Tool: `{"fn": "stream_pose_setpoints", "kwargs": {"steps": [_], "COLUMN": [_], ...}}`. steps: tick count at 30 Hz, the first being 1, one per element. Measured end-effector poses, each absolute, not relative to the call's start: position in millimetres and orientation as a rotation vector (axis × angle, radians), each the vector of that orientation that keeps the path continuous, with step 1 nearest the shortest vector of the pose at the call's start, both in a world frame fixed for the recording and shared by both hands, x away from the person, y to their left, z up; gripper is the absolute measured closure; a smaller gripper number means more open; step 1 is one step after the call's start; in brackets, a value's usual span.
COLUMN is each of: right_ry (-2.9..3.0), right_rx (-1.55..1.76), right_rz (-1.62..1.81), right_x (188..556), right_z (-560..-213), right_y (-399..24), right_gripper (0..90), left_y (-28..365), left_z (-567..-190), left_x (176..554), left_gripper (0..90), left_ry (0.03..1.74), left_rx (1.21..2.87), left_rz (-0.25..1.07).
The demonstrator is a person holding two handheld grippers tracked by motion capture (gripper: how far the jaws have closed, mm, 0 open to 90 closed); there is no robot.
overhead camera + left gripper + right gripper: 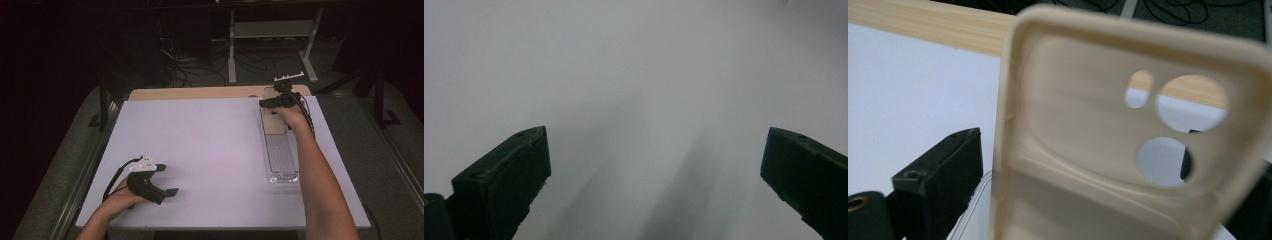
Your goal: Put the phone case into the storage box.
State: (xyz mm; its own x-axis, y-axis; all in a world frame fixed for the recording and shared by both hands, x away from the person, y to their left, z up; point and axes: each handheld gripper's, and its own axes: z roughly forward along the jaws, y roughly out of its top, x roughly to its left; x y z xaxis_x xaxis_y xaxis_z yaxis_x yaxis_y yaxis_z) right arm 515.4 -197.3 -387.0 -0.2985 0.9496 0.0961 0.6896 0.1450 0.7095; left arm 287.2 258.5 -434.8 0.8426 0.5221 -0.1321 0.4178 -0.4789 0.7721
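The left gripper (167, 180) rests low on the white table (210, 150) near its front left, jaws spread wide with nothing between them. At the far right, the right gripper (272, 102) grasps a beige phone case (1108, 140) above a clear tray (282, 160).
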Motion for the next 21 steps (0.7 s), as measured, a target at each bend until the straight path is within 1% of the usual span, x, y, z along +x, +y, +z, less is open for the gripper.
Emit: {"fn": "stream_pose_setpoints", "kwargs": {"steps": [11, 21], "right_ry": [2.048, 2.045], "right_rx": [1.555, 1.522], "right_rz": [0.961, 1.009], "right_x": [514, 505], "right_z": [-383, -368], "right_y": [-198, -199], "right_gripper": [1.9, 1.9], "left_y": [258, 258], "left_z": [-435, -434], "left_x": [287, 287], "left_gripper": [0.0, 0.0], "left_ry": [0.679, 0.678], "left_rx": [2.145, 2.152], "left_rz": [0.147, 0.149]}}
